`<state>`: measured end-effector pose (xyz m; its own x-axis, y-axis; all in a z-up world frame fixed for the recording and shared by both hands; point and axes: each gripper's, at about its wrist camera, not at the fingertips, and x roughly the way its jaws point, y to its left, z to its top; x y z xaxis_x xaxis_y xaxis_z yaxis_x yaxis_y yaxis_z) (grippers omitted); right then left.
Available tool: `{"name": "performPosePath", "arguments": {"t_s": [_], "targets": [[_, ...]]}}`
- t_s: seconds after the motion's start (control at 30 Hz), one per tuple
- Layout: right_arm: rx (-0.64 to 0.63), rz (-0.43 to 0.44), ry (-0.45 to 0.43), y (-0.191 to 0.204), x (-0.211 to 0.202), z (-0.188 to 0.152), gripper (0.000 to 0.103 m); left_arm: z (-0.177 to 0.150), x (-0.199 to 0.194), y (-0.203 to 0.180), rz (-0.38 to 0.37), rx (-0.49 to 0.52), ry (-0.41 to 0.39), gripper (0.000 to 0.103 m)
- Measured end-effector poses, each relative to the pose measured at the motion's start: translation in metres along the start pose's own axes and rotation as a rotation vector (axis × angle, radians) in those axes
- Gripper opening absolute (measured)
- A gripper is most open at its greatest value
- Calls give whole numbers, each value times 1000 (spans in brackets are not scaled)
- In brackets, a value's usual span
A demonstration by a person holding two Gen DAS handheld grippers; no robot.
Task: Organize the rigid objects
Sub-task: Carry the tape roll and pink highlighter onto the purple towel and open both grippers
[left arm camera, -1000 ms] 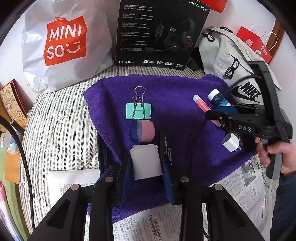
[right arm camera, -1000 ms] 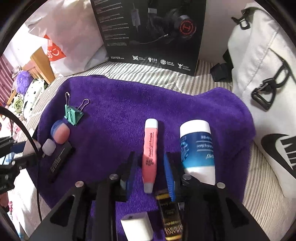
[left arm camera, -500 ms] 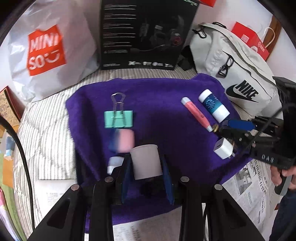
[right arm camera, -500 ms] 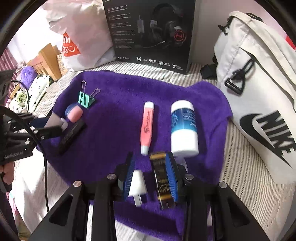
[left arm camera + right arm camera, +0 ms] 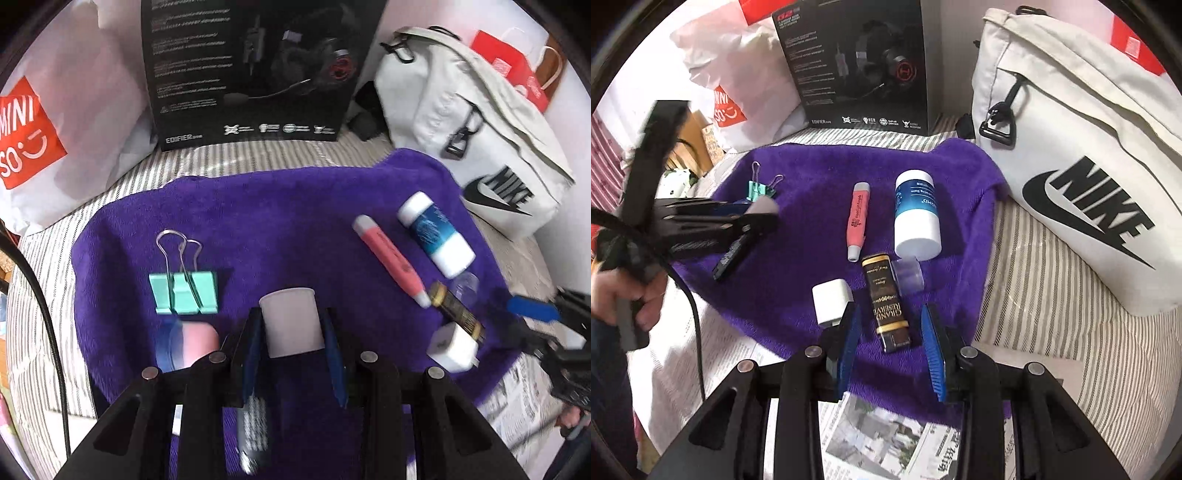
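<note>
My left gripper (image 5: 291, 332) is shut on a pale grey eraser block (image 5: 290, 321) and holds it above the purple towel (image 5: 280, 221); it also shows in the right wrist view (image 5: 764, 210). My right gripper (image 5: 890, 332) is open and empty, its fingers either side of the near end of a black-and-gold tube (image 5: 886, 299). A white charger plug (image 5: 831, 299) lies just left of it. On the towel lie a pink marker (image 5: 857, 218), a blue-and-white bottle (image 5: 918, 214), a green binder clip (image 5: 183, 291), a pink-and-blue round case (image 5: 188, 345) and a black bar (image 5: 729, 254).
A black headset box (image 5: 255, 66) stands behind the towel. A white Nike bag (image 5: 1071, 147) lies at the right, a white Miniso bag (image 5: 55, 110) at the left. Newspaper (image 5: 886, 443) lies under the towel's near edge on a striped sheet (image 5: 1034, 277).
My left gripper has lifted the grey block and carried it right, away from the pink case. My right gripper has pulled back from the marker and opened around the black-and-gold tube.
</note>
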<state>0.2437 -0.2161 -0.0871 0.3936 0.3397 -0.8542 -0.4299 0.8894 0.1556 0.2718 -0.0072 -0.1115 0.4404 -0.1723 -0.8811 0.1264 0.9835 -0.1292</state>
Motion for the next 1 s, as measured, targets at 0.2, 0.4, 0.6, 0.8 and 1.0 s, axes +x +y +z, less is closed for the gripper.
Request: {"name": "performPosePath", "arguments": {"t_s": [0.2,0.4,0.6,0.8,1.0], "targets": [[17,24,-12,-1,-5,-3,35,9,11,6,1,-24,5,31],[16,32,4,3,0,-7,35,11,13,1,36,12,2,31],[34,43,3,4,-4,-14,35,8,14,-1,51,18,1,35],[63,30,8,2,-4,-20,35,1,9,-10,27,20,11,48],[89,11,4,0,-7,-31,35,-6,-7,-22,3,28,12,54]]}}
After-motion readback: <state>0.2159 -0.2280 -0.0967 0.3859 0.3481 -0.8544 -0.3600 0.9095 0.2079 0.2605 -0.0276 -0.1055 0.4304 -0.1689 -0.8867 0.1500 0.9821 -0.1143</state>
